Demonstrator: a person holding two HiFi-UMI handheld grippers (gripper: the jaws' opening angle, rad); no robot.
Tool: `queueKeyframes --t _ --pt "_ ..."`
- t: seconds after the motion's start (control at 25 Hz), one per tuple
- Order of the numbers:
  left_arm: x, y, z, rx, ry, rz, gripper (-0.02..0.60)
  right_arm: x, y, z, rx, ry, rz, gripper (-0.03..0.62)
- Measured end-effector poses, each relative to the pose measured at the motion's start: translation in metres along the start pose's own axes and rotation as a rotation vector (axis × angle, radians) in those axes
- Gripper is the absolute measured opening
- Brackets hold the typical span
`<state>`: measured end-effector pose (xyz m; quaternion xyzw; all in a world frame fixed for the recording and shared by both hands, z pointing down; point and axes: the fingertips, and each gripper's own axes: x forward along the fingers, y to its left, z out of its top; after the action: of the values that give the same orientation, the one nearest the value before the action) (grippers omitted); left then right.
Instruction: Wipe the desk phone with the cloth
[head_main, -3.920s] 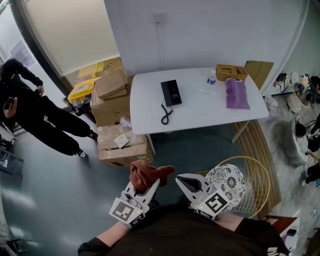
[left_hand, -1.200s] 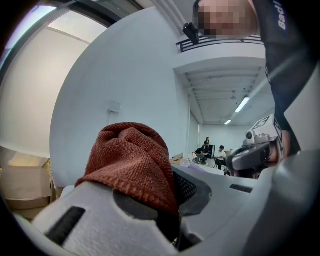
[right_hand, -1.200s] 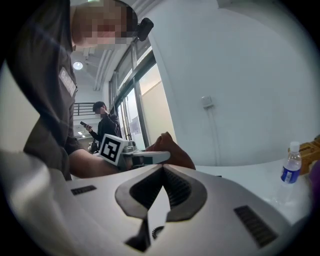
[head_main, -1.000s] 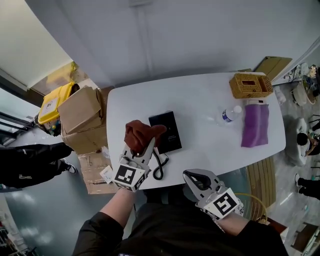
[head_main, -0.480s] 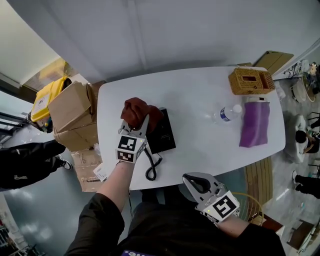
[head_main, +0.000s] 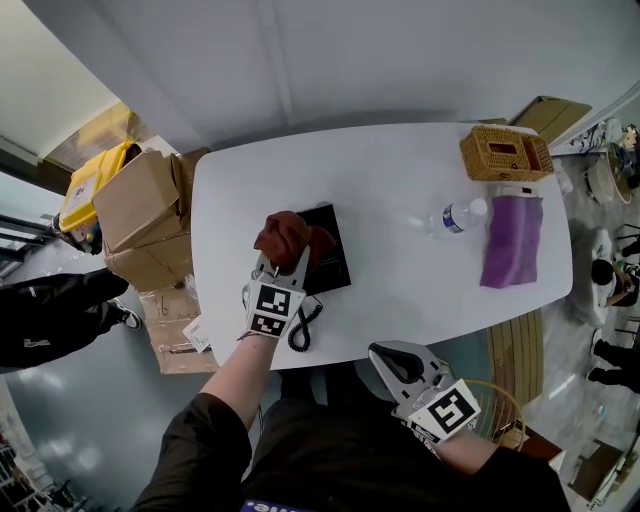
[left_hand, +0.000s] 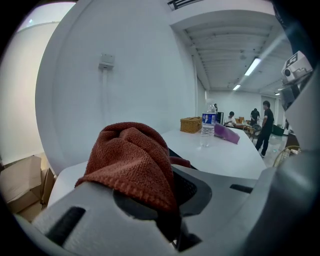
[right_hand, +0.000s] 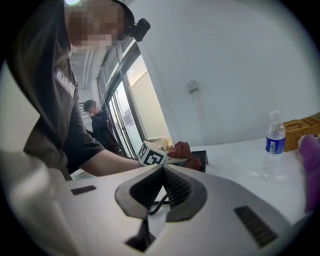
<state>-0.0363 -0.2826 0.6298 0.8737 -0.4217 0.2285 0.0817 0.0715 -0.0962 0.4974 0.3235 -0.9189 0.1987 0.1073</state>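
Note:
A black desk phone (head_main: 330, 262) lies on the white table (head_main: 400, 200), left of centre, its coiled cord (head_main: 303, 325) trailing toward the near edge. My left gripper (head_main: 285, 258) is shut on a rust-red cloth (head_main: 286, 238), and the bunched cloth rests on the phone's left part. In the left gripper view the cloth (left_hand: 132, 165) fills the jaws and hides most of the phone. My right gripper (head_main: 393, 360) hangs shut and empty off the table's near edge, close to my body. From the right gripper view, the phone (right_hand: 201, 156) and cloth (right_hand: 186, 151) show beyond my left arm.
A water bottle (head_main: 460, 216), a wicker basket (head_main: 503, 152) and a purple cloth (head_main: 508, 243) sit at the table's right end. Cardboard boxes (head_main: 140, 215) and a yellow bin (head_main: 85, 195) stand left of the table. A person in black (head_main: 50, 320) stands at far left.
I have come up to the table. Over the last second my left gripper carried the cloth onto the phone, then drew it back toward me. The right gripper stayed low.

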Motion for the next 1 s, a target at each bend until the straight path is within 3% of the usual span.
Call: queueKeyframes --t 0.6,1.0 --pt "-0.026 -0.074 -0.068 -0.038 0.106 -0.078 0.048 -0.007 0.004 0.003 -0.001 -0.024 0.016 0.027" --pt "-0.02 -0.039 0.004 0.03 0.012 -0.035 0.048 -0.009 0.002 0.01 -0.012 -0.044 0.044 0.026"
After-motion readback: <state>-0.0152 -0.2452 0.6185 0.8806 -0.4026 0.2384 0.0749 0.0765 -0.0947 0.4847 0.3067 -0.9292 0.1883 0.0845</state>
